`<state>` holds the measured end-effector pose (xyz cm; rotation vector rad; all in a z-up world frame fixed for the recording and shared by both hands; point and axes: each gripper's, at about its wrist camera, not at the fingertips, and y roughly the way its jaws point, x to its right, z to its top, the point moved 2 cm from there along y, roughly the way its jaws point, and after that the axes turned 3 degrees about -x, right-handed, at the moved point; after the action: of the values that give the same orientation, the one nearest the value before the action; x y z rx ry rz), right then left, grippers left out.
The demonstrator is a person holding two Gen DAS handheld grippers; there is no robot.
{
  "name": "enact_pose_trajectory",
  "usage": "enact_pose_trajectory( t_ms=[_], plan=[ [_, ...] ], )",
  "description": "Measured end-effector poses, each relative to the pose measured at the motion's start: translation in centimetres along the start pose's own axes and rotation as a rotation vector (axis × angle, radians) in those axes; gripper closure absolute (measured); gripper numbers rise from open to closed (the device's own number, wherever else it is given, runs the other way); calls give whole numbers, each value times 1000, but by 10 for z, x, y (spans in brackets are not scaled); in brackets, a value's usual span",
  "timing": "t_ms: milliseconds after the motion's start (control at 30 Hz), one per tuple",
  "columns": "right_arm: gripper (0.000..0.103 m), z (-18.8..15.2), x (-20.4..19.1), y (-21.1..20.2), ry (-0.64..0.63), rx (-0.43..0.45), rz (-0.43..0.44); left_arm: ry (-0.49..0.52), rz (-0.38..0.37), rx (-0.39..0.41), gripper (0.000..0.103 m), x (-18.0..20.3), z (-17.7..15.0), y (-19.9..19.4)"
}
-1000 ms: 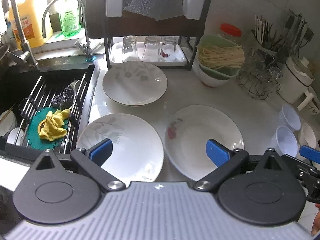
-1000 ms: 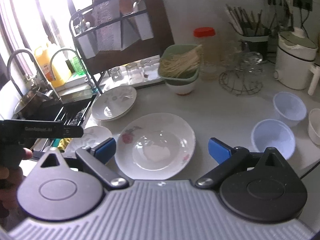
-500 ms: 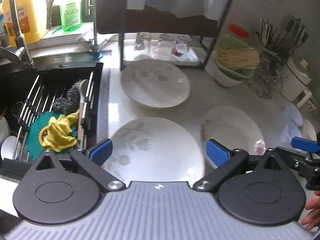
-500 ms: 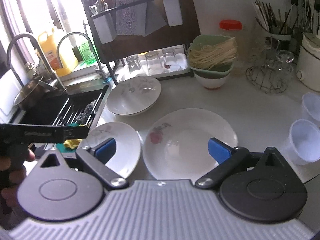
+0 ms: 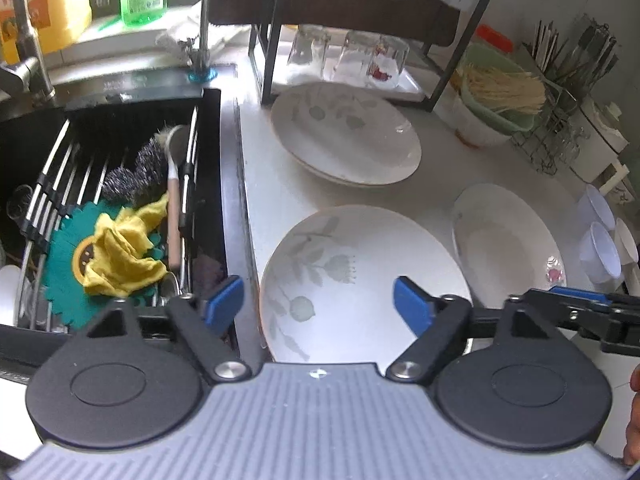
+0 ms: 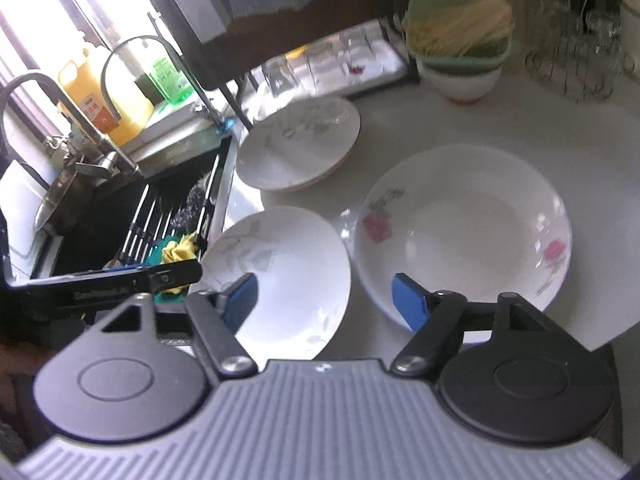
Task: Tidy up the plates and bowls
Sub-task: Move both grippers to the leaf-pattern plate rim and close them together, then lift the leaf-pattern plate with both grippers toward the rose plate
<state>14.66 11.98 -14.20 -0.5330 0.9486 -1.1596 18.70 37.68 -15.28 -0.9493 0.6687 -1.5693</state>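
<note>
Three plates lay on the white counter (image 5: 280, 200) beside the sink (image 5: 120, 128): a leaf-patterned plate (image 5: 360, 276) nearest the sink edge, a rose-patterned plate (image 6: 464, 228) to its right, and a third plate (image 5: 344, 132) further back by the black rack (image 5: 272, 40); small white bowls (image 5: 600, 236) sat at the far right. The left hand-held gripper (image 5: 318, 304) hung over the near rim of the leaf-patterned plate, its jaws just narrowed but apart, holding nothing. The right hand-held gripper (image 6: 324, 300) straddled the gap between the two near plates, likewise partly closed and empty. The plates looked glazed, stiff, fairly heavy, slippery and breakable. The raised rim seemed the only place to pinch, and the flat base might cling to the counter.
</note>
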Motion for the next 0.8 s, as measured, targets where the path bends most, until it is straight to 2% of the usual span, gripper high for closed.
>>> enact_pose_trajectory(
  t_ms=[200,333,400,467,533,633,700,800],
  plan=[
    [61,-2,3,28,74,-70,2,-37,-7,-14,33,-17,3,29],
    [64,-3,7,41,106,-111,21,-36,-12,-24,43,-22,7,44],
    [71,-5,9,47,124,-132,16,-46,-24,-32,47,-25,7,50],
    [73,-7,13,52,144,-148,20,-58,-29,-40,52,-28,6,56],
    [73,-8,14,56,152,-158,17,-68,-32,-47,61,-30,5,60],
    [78,-8,16,62,168,-174,17,-71,-41,-57,68,-32,6,65],
    [86,-8,17,67,182,-181,18,-70,-43,-54,71,-34,6,66],
    [88,-7,20,72,206,-178,16,-75,-50,-49,80,-37,8,68]
  ],
)
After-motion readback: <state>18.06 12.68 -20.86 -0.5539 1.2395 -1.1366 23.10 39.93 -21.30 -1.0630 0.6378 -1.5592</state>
